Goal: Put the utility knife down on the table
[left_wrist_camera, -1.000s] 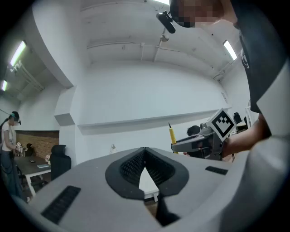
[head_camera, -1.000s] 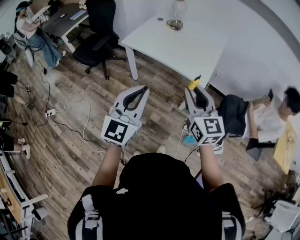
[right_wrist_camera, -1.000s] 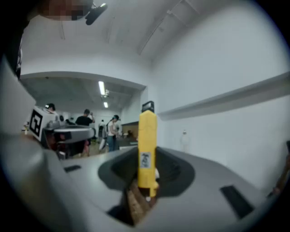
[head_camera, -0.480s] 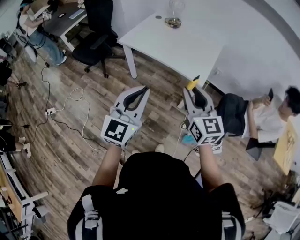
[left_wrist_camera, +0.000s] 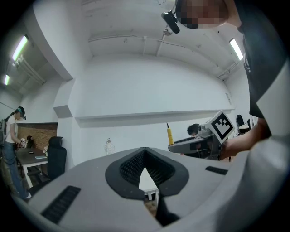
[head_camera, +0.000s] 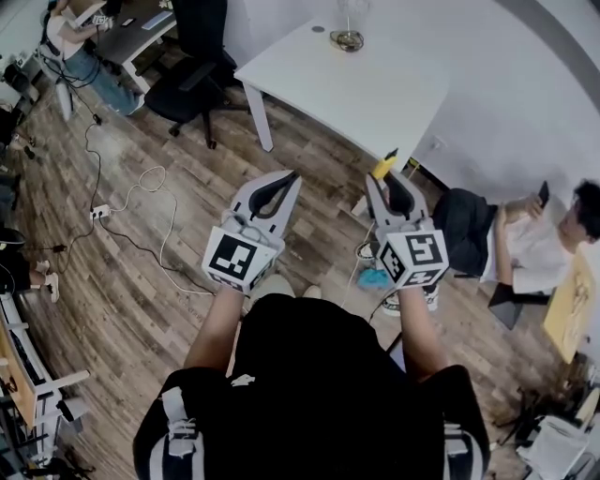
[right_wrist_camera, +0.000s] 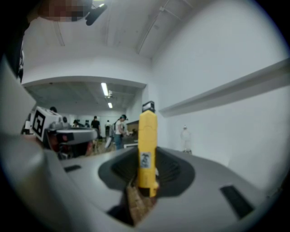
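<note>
1. The room is an open office with a brown wood-plank floor (head_camera: 141,272) and pale walls. A loose white cable (head_camera: 150,187) trails across the boards, and a person in a white top (head_camera: 530,239) sits low against the wall on the right.
2. The white rectangular counter (head_camera: 375,89) stands ahead of both tools and above them in the head view. Its near end is bare, which looks like ample flat room for setting something down. A clear glass object on a round base (head_camera: 348,28) stands at its far edge, and a black office chair (head_camera: 202,61) is off its left side.
3. The left tool (head_camera: 284,178) hangs over the floor with its jaws pressed together at the tips and nothing between them.
4. The right tool (head_camera: 386,184) is clamped on the handle end of the yellow utility knife with a black tip (head_camera: 384,167). I judge it the nearer of the two to the counter's near right corner, though it is over the floor, short of the top.
5. The knife's long axis runs straight out along the jaws, tip leading toward the counter. The coming move likely needs a forward reach, then tilting the knife flat.
</note>
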A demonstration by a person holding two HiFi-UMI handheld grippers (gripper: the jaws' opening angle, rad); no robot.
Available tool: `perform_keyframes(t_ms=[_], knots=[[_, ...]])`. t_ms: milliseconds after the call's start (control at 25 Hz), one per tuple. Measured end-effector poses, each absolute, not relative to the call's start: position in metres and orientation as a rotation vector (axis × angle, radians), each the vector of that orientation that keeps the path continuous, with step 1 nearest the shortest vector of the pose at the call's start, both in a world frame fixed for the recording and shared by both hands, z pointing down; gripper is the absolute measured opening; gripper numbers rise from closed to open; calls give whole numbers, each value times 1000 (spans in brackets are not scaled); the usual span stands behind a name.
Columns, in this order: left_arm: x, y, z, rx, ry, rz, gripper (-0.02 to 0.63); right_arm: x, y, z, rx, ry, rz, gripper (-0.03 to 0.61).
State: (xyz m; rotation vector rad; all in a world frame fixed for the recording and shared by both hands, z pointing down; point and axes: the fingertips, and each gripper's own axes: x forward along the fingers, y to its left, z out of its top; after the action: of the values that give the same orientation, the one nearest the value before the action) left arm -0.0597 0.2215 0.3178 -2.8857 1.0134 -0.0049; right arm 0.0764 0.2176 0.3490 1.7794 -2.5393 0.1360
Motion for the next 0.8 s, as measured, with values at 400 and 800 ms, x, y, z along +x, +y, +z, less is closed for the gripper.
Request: perform_keyframes(t_ms=[400, 800], knots=[[-46, 202, 323, -2895, 1017, -34, 21, 88, 201, 358, 1765, -2554, 169, 135], [-34, 156, 328, -2916, 1018, -17, 21, 96, 155, 364, 1752, -2552, 182, 135]])
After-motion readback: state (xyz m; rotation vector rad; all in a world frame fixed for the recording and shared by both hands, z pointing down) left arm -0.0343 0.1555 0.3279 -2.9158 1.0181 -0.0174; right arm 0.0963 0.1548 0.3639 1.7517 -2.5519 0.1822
